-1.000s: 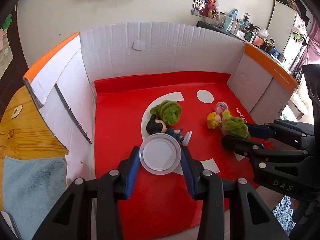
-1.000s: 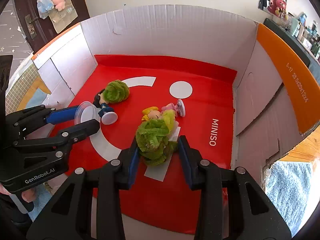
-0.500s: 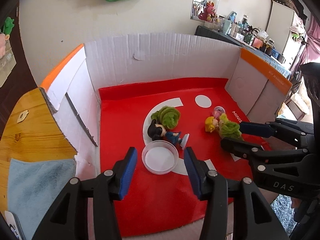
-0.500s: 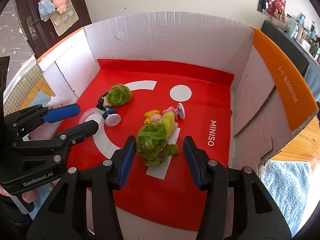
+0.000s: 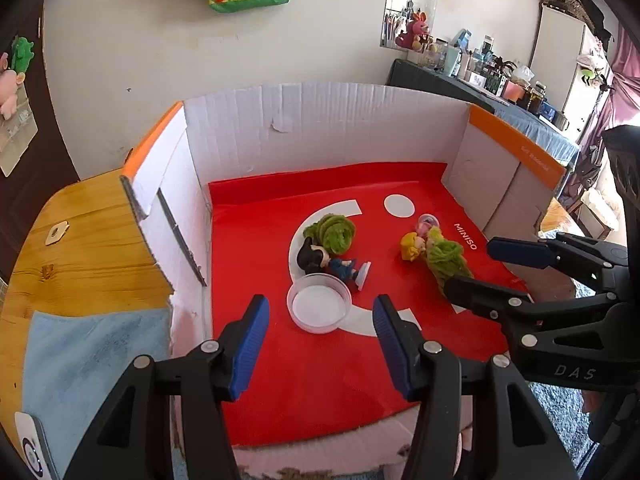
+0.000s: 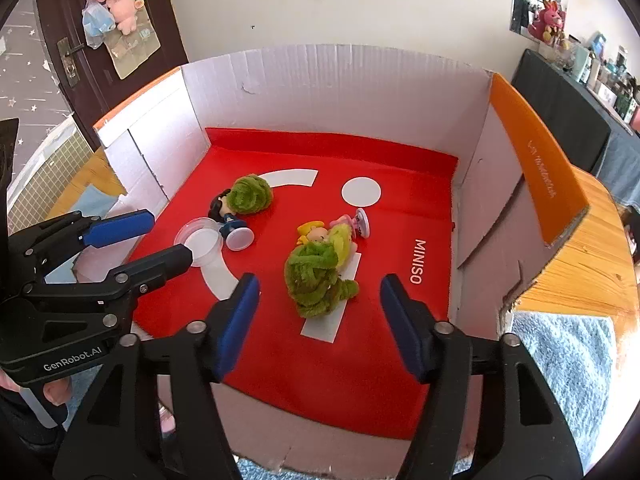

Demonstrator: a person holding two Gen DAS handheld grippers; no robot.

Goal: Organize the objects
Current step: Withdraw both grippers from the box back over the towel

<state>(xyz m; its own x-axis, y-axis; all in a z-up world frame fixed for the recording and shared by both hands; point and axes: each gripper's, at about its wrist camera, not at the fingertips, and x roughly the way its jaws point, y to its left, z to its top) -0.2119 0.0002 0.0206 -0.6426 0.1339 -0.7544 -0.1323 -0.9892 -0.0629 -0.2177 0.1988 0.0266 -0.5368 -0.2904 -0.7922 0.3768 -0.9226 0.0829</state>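
- Left gripper (image 5: 320, 320) standing with jaws apart, having just been opening; gripping nothing, clear plastic lid (image 5: 319, 303) lying free just ahead.
- Right gripper (image 6: 318, 314) likewise parted, just been opening; green plush toy (image 6: 316, 280) lying unpressed between the pads.
- Dark-haired figurine (image 5: 320, 258) lying touching the lid.
- All resting on red mat (image 5: 280, 380) inside cardboard box (image 5: 320, 128).

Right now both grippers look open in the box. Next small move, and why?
Probably back both out. The left hand-held gripper has just been opening; the clear dish lies free ahead of its blue pads. The right hand-held gripper has just been opening too, and the green fuzzy toy lies loose between its pads.
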